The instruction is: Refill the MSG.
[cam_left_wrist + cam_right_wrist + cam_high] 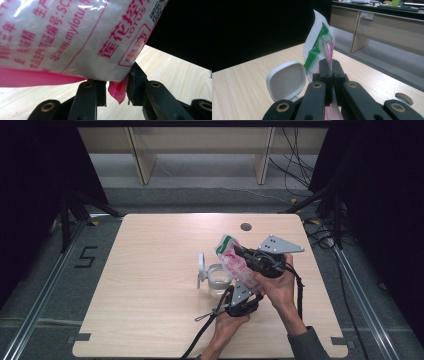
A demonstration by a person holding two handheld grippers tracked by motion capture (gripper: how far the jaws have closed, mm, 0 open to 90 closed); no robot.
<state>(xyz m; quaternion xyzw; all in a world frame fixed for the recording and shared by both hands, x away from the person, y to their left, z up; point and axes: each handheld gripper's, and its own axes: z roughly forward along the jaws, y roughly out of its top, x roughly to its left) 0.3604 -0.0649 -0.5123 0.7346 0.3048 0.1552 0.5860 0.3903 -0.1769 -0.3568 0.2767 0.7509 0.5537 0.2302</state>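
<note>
While two grippers clamp one bag (231, 256), one open-lidded container (218, 279) beside

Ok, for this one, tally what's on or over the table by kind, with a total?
Plastic bag with pink print: 1
Clear container with open white lid: 1
Handheld grippers, left gripper and right gripper: 2
Total: 4

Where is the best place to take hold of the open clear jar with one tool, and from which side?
Probably the clear jar is best taken by its round wall, low down, from the side away from its hinged white lid, which stands open at the jar's left. The bag hangs over the mouth, so coming from above looks blocked.
</note>
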